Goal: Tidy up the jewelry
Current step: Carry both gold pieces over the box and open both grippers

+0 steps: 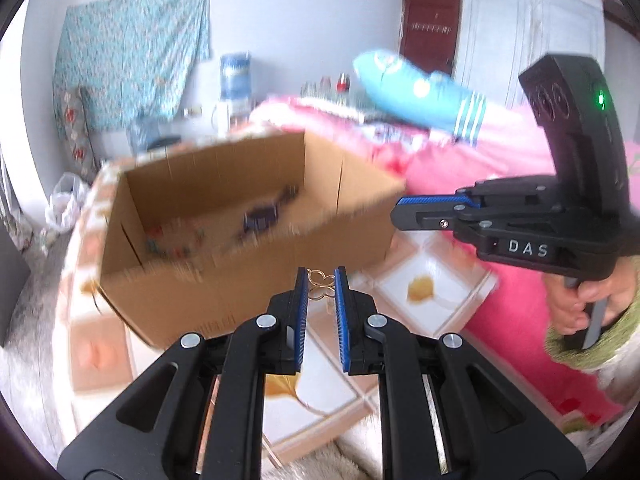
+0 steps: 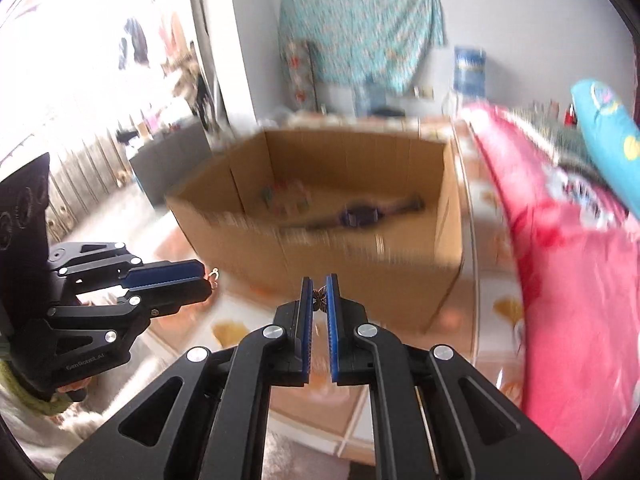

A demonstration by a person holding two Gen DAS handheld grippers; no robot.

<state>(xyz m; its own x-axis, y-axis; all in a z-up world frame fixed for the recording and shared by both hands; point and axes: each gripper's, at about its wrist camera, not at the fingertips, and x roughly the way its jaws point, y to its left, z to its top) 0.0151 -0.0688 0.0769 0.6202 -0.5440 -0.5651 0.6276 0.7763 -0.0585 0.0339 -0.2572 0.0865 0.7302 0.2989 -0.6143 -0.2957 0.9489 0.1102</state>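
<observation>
My left gripper (image 1: 321,280) is shut on a gold wire butterfly ornament (image 1: 320,285), held in the air just in front of an open cardboard box (image 1: 256,280). It shows from the side in the right wrist view (image 2: 202,278), with the gold piece (image 2: 214,276) at its tip. My right gripper (image 2: 319,290) is shut on a small dark bronze butterfly charm (image 2: 320,298), also in front of the box (image 2: 360,272). It appears at the right of the left wrist view (image 1: 396,210). Inside the box lie a dark purple watch (image 2: 360,214) and small colourful pieces (image 2: 286,196).
The box stands on a surface with a tiled leaf-pattern cover (image 1: 420,292). A pink quilt (image 2: 576,280) and a blue pillow (image 1: 416,92) lie to the right. A water dispenser (image 1: 234,80) and a hanging patterned cloth (image 2: 360,20) are by the far wall.
</observation>
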